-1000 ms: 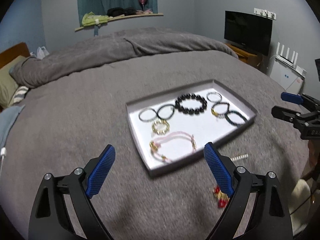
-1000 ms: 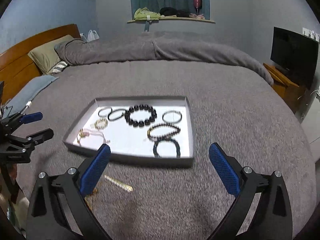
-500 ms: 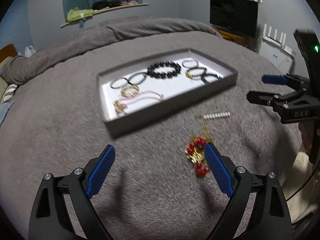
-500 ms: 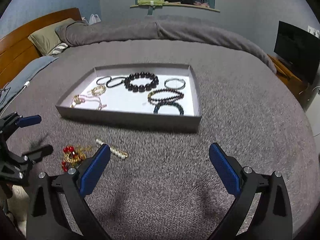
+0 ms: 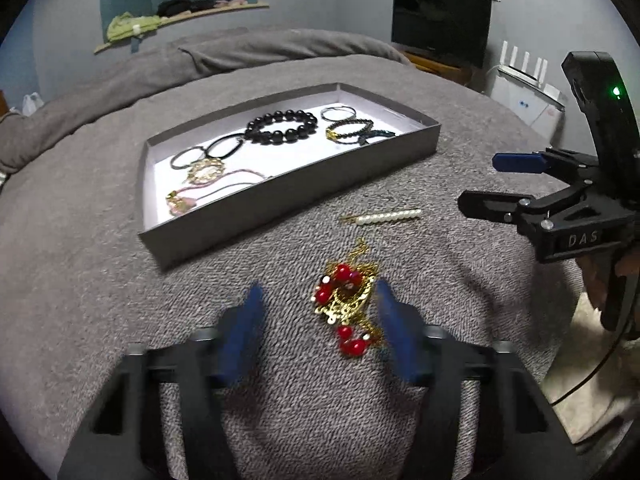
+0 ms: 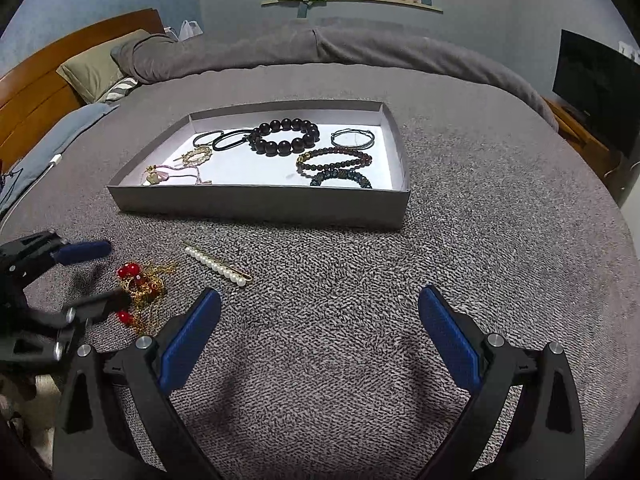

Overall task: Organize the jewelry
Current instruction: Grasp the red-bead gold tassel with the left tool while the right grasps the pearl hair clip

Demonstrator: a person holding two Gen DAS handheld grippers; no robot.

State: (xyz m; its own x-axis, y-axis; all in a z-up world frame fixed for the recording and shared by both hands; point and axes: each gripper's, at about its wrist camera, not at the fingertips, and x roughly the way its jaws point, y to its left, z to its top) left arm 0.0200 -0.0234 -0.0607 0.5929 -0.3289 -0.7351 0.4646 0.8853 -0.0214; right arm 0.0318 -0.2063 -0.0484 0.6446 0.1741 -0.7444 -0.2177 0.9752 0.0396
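Blue pads of the left gripper blur at the bottom of its own view; its jaws have just been closing in, and the red-and-gold beaded ornament lies on the grey blanket between them, close against the right-hand pad. Whether that pad touches the ornament cannot be told; the other pad stands clear, so nothing is clamped. Just past the ornament lies a pearl hairpin, apart from it. To the right, the right gripper hangs with its jaws spread wide over bare blanket, holding nothing. Farther on, a shallow grey tray with a white floor rests on the blanket and holds a big black bead bracelet, thin dark bangles, a silver bangle, two smaller beaded bracelets and a pink cord piece. Beyond it lie a bunched duvet and a window sill.
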